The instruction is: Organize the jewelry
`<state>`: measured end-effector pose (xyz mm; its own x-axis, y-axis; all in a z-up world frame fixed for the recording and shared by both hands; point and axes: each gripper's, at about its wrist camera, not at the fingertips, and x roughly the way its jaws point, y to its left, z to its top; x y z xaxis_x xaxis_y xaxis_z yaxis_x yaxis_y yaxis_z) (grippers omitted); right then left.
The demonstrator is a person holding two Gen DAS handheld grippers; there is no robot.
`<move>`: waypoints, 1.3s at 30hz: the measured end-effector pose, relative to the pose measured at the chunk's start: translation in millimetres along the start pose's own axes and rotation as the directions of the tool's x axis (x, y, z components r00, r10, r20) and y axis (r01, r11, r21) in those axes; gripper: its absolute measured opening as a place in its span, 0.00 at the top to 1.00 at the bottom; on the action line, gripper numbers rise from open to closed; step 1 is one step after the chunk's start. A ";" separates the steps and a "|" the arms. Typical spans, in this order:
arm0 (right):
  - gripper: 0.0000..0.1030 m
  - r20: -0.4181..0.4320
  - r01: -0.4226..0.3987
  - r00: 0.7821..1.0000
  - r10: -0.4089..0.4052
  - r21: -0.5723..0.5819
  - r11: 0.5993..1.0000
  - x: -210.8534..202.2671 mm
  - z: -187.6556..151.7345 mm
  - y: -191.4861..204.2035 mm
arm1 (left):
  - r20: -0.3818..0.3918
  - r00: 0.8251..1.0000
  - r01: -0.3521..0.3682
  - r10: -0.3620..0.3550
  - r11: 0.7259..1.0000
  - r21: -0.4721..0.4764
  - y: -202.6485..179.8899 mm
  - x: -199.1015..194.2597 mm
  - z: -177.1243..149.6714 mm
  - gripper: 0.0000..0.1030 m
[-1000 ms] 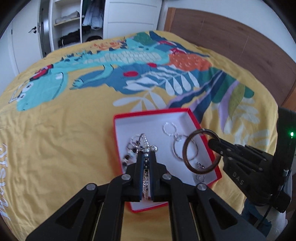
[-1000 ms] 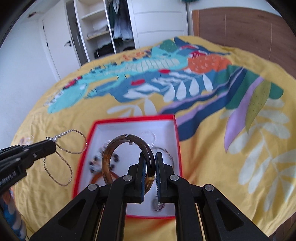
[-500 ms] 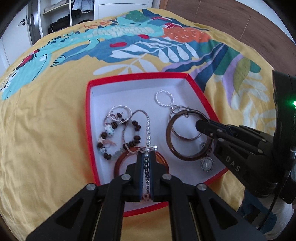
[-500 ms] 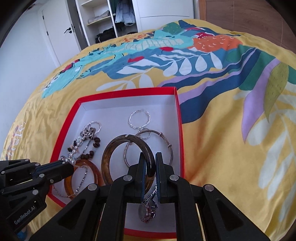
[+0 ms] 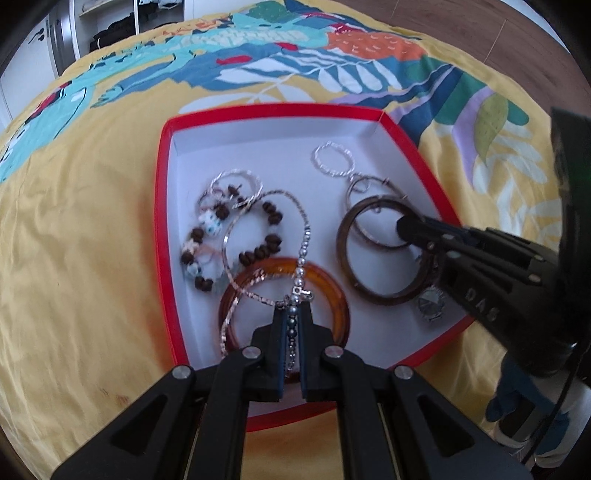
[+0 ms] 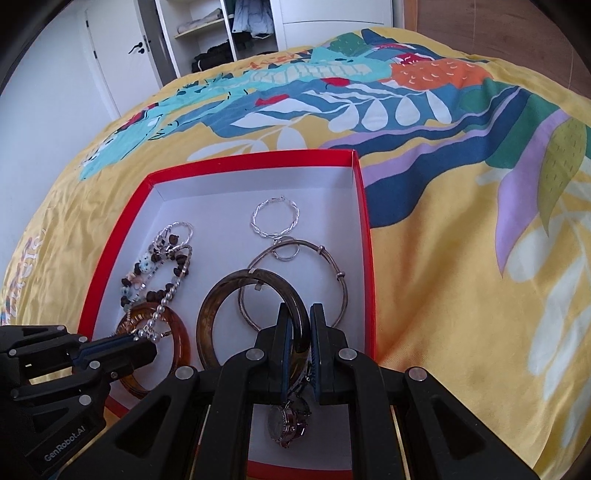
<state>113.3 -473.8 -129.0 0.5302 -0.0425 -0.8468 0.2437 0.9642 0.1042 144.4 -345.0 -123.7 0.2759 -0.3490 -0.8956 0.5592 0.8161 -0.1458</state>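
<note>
My left gripper (image 5: 291,314) had its jaws closed on the near end of a beaded chain (image 5: 303,236), which trailed away from them across the floor of the red box (image 5: 162,206) and over an amber bangle (image 5: 334,291) lying at the near left of the box. My right gripper (image 6: 297,314) had its jaws closed on the near rim of a dark brown bangle (image 6: 221,288), which rested low in the right half of the box, overlapping a thin metal bangle (image 6: 332,266) just beyond it. A small watch (image 6: 284,424) lay under my right jaws at the near edge. Farther off sat a twisted silver hoop (image 6: 275,218), touching a smaller ring (image 6: 286,251) that lay on the thin bangle's far rim. At the left of the box a brown bead bracelet (image 5: 258,254) and some silver hoops (image 5: 236,181) lay tangled together, with the chain looping over them. The box sat on a bed (image 5: 74,258) covered in a yellow spread with blue, teal and orange print. Beyond the bed stood a white wardrobe (image 6: 207,33) with open shelves.
</note>
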 end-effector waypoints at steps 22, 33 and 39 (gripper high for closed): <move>0.67 0.035 0.029 0.999 -0.028 -0.003 1.000 -34.4 4.6 3.5 | 0.056 0.997 0.050 -0.047 0.997 -0.057 13.0 -35.0 5.0 0.74; 0.57 0.109 0.038 0.993 -0.040 0.026 0.999 -100.4 -2.0 17.0 | 0.171 0.984 -0.027 0.041 0.996 -0.080 26.5 -110.1 -10.5 0.74; 0.51 0.152 0.033 0.988 -0.039 0.042 0.999 -134.4 -8.8 30.2 | 0.209 0.973 -0.071 0.098 0.989 -0.133 39.6 -150.1 -28.9 0.64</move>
<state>42.3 -436.6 -16.7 0.6375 -0.1189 -0.7612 0.2950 0.9504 0.0986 102.5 -246.9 -7.2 0.4865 -0.3560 -0.7979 0.4293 0.8928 -0.1366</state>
